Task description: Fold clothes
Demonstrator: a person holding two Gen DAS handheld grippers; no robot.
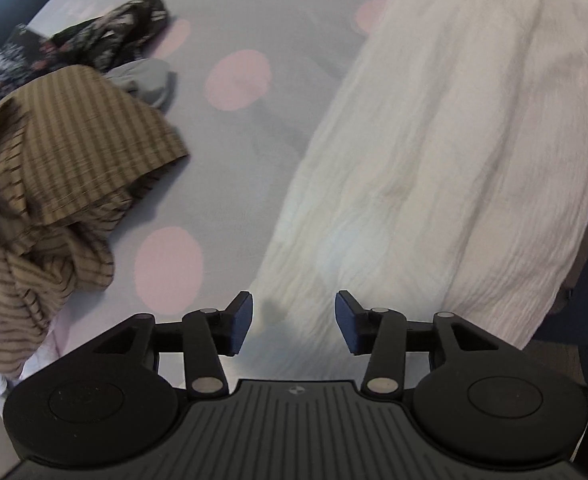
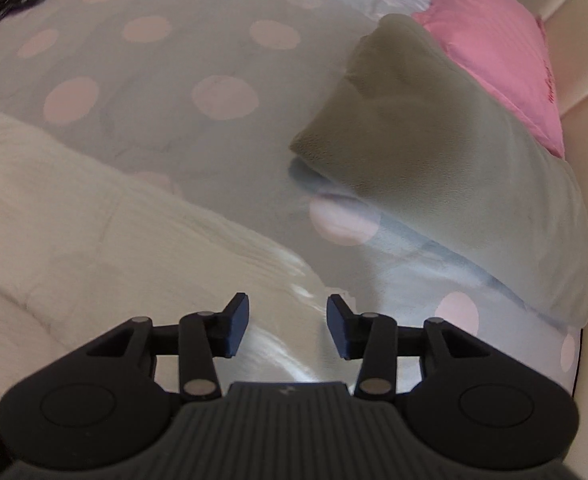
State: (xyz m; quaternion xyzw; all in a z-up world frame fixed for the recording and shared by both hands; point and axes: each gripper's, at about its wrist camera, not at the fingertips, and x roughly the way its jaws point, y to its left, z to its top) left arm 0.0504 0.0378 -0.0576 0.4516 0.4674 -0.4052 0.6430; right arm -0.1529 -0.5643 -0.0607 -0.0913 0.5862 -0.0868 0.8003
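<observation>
A long cream white crinkled garment (image 1: 446, 168) lies flat on the grey bed sheet with pink dots (image 1: 238, 80). It also shows in the right wrist view (image 2: 94, 232) at the left. My left gripper (image 1: 293, 322) is open and empty, just above the garment's near end. My right gripper (image 2: 289, 326) is open and empty, over the garment's edge and the sheet (image 2: 198, 92).
A brown striped garment (image 1: 54, 184) is crumpled at the left, with a dark floral one (image 1: 90, 36) and a grey one (image 1: 150, 80) behind it. An olive grey folded cloth (image 2: 434, 152) and a pink pillow (image 2: 502, 52) lie at the right.
</observation>
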